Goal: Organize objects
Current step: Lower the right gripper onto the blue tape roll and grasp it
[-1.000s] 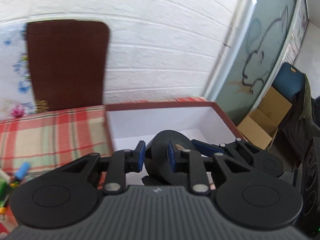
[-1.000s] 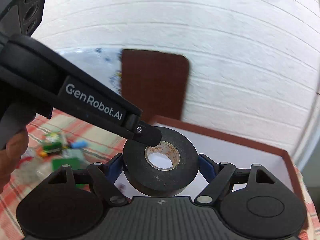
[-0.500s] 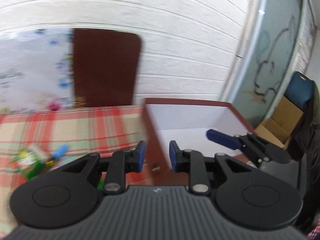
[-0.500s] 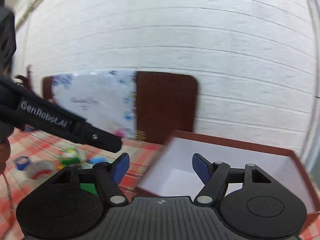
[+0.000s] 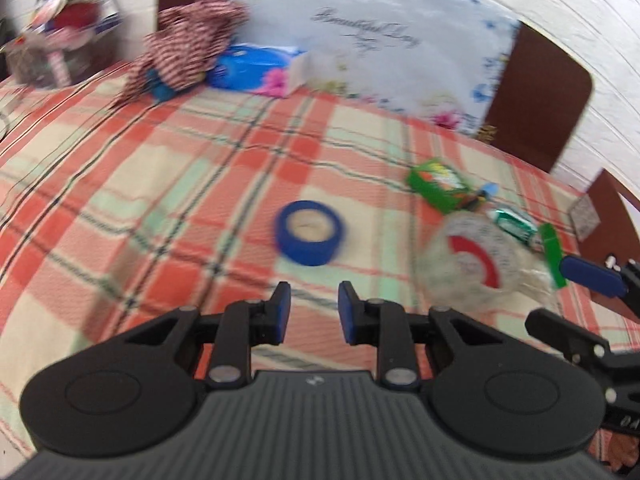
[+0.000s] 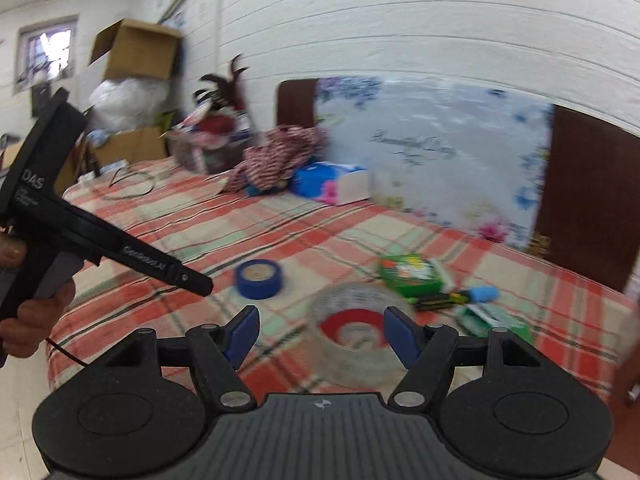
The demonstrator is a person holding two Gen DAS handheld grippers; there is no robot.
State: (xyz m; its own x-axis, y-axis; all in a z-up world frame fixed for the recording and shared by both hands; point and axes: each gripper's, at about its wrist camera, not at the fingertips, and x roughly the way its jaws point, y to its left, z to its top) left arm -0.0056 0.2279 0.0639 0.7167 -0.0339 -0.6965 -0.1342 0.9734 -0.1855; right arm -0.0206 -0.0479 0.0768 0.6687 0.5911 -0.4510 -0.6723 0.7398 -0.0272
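A blue tape roll (image 5: 309,232) lies flat on the plaid tablecloth (image 5: 120,184), just beyond my left gripper (image 5: 311,312). That gripper stands open by a narrow gap with nothing in it. A clear tape roll with a red core (image 6: 352,336) lies on the cloth in line with my right gripper (image 6: 322,334), which is open, its pads apart from the roll. The left view also shows the clear roll (image 5: 472,264) and one right finger (image 5: 592,276). In the right view, the left gripper's fingers (image 6: 192,280) point toward the blue roll (image 6: 259,278).
A green box (image 5: 438,182), pens and green packets (image 5: 516,224) lie right of the tapes. A blue tissue box (image 5: 256,66) and a striped cloth (image 5: 192,36) sit at the far edge by brown chair backs (image 5: 536,100). Cardboard boxes (image 6: 136,48) stand beyond the table.
A second ago both grippers had a black tape roll between them over a brown-rimmed white box. Both are empty now and have swung left and down to the table's loose items.
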